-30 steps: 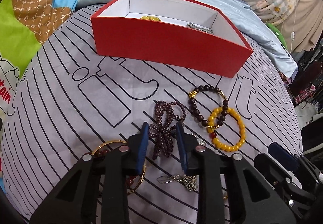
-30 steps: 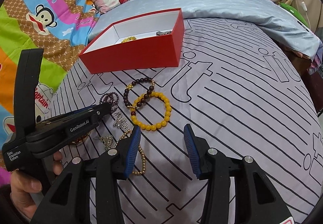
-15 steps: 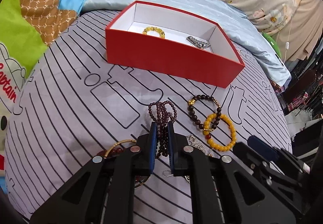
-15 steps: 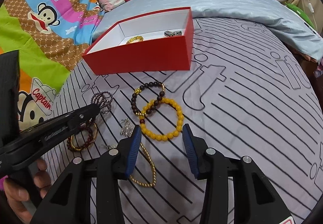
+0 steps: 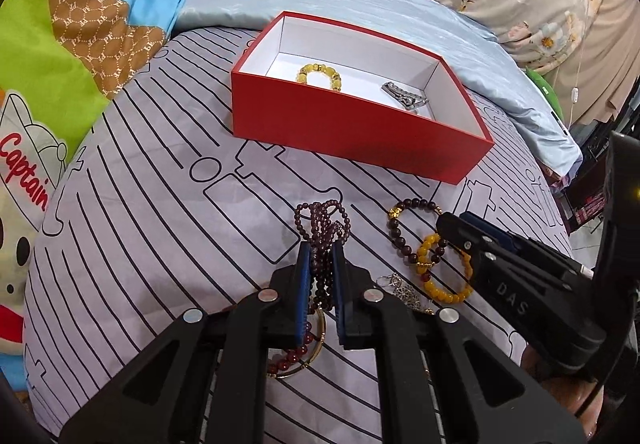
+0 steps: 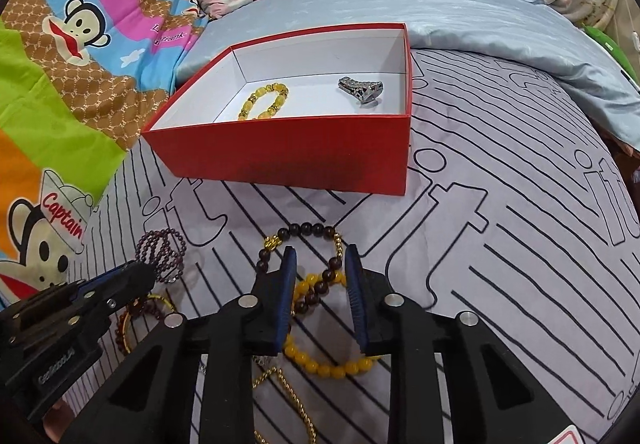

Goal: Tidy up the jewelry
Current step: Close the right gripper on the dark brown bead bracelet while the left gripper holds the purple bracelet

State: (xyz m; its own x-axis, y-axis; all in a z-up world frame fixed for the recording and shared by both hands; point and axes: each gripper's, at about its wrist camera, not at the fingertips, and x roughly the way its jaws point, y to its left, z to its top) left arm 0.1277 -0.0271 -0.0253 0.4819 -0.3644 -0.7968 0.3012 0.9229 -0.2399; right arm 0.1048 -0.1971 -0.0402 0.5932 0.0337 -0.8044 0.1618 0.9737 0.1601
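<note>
My left gripper point(image 5: 320, 250) is shut on a purple bead strand point(image 5: 322, 218), which loops out past the fingertips above the striped bedsheet. My right gripper point(image 6: 320, 258) sits low over a dark bead bracelet point(image 6: 306, 233) that overlaps a yellow bead bracelet point(image 6: 328, 366). Its jaws are closing with both between them, and the pads are not pressing on them. The red box point(image 5: 352, 134) beyond holds a pale yellow bracelet point(image 5: 318, 74) and a silver piece point(image 5: 404, 94). In the right wrist view the left gripper point(image 6: 136, 276) appears at the lower left, with the purple strand point(image 6: 160, 254) at its tip.
A gold bangle with red beads point(image 5: 302, 350) lies under the left fingers, and a silver chain point(image 5: 402, 290) lies beside them. A gold chain point(image 6: 288, 388) lies under the right gripper. A cartoon quilt point(image 6: 60, 44) lies to the left. Light blue fabric point(image 6: 460, 16) and floral fabric lie behind the box.
My left gripper shut on the purple strand and rose slightly. My right gripper moved forward over the dark and yellow bracelets, and its jaws narrowed around them.
</note>
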